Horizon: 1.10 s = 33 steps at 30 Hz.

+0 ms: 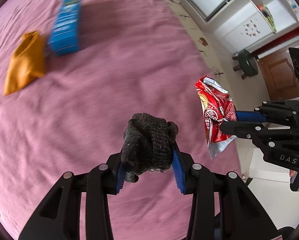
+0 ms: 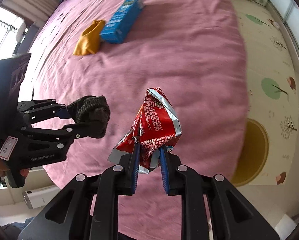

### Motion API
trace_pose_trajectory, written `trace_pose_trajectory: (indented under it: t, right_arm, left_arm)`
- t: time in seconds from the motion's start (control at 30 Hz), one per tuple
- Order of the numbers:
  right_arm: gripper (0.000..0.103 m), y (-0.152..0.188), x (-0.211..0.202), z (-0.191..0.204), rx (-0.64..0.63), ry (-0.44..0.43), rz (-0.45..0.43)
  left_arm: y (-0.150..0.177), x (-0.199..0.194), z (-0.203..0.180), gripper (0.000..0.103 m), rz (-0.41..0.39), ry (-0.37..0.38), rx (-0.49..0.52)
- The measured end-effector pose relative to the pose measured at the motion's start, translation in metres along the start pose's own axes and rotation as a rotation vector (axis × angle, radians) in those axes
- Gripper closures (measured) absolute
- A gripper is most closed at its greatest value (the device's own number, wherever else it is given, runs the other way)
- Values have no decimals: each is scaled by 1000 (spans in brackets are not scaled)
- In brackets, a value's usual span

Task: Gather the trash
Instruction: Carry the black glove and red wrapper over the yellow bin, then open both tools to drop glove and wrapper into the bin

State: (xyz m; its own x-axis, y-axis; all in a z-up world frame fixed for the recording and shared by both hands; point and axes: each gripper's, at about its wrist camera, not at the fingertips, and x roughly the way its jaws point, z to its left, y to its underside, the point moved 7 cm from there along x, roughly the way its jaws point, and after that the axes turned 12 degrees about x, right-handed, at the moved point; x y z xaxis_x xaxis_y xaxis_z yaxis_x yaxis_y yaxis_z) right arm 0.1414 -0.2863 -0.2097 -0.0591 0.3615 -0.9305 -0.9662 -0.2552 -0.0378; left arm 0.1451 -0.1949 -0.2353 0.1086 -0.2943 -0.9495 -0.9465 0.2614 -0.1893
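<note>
The left gripper [image 1: 149, 152] has its two fingers squeezed onto a dark gray knitted sock [image 1: 148, 144], a soft, fuzzy lump that is bunched up between the blue ribbed pads [image 1: 177, 172]. It hangs in the air above the pink bed sheet [image 1: 109, 80], which is soft cloth with small wrinkles. The right gripper [image 2: 149, 158] has its fingers pressed close together on a red snack wrapper [image 2: 157, 124]. The wrapper is thin, shiny and crinkly, with silver edges and tiny white writing, and it sticks up from the fingers, also above the sheet. Seen from the left wrist, that wrapper [image 1: 215, 116] is held near the right edge of the bed. Far back on the sheet lies a blue cardboard box [image 2: 121, 22], long with flat sides. Touching its near end is an orange cloth pouch [image 2: 89, 39], floppy and puffy like a little pillow. Past the bed edge is a cream play mat [image 2: 273, 64] with drawn green trees, and on it a round yellow bin [image 2: 253, 152], partly hidden by the bed.
</note>
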Motion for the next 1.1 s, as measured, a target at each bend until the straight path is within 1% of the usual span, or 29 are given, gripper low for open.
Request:
trace_pose_trajectory:
  t: [0.2,0.27,0.4,0.53,0.7,1.0,1.07,1.1]
  right_arm:
    - [84,11,-29,-59,79,4,-38]
    - [84,14,-36,-78,115,6,-53]
    - [84,24,-53,-121,187,11,-78]
    - [84,33,-63,-160,260,21,-98]
    - [84,45,-77,-204,341,34,-128]
    - [84,55,-97,-262,450,68,-185]
    - [82,57,-102,-272,468,79,-199]
    - [75,57,-104,-277,480,90,-209]
  left_arm:
    - [-26,16,-58,63,17,32,71]
    - [-31,21,-71,63,23,43,93]
    - [-53,38,-114,63,40,70,146]
    - [-72,53,-151,63,57,88,211]
    - [-93,69,-195,63,73,132,287]
    - [-111,93,-244,62,113,190,389]
    - [-116,94,-254,59,109,206,406]
    - [-118,94,-259,56,109,218,418]
